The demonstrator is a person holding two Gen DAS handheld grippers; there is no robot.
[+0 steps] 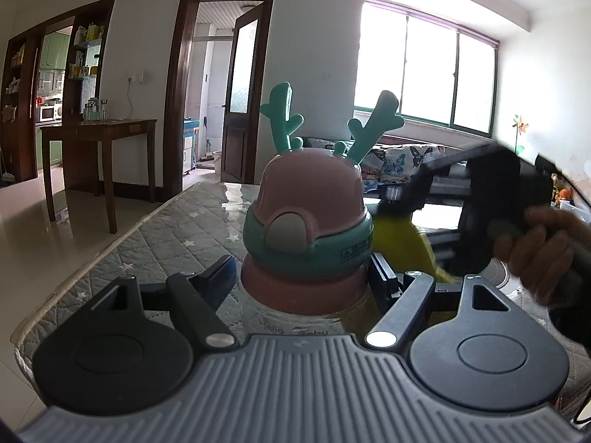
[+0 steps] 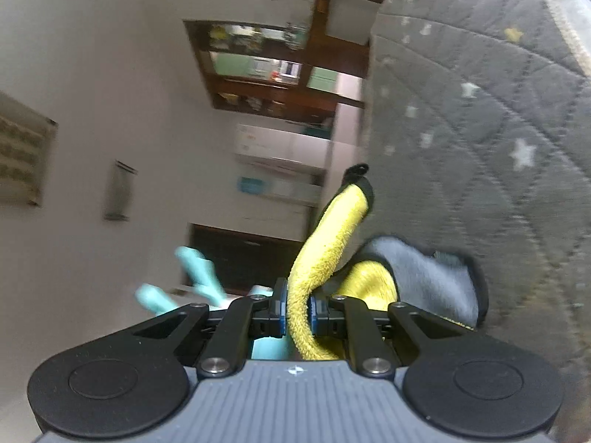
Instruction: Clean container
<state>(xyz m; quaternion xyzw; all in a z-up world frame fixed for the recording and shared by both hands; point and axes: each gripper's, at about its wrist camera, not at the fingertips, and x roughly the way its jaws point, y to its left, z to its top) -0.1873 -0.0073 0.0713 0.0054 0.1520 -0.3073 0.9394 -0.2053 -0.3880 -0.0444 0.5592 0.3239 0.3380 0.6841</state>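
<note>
I see the clear bottle with the pink dome lid, teal band and teal antlers (image 1: 308, 217) upright over the grey star-quilted mat (image 1: 166, 236), clamped at its neck between my left gripper (image 1: 301, 280) fingers. My right gripper (image 2: 298, 319) is pinched tight on a yellow microfibre cloth with grey backing (image 2: 325, 254), pressed to the bottle's right side (that view is motion-blurred). A hand (image 1: 543, 247) grips the right tool's handle.

Faint printing on the clear bottle body (image 1: 295, 326), too cut off to read surely, small warning-triangle label on the teal lid band (image 1: 355, 250), its text illegible
</note>
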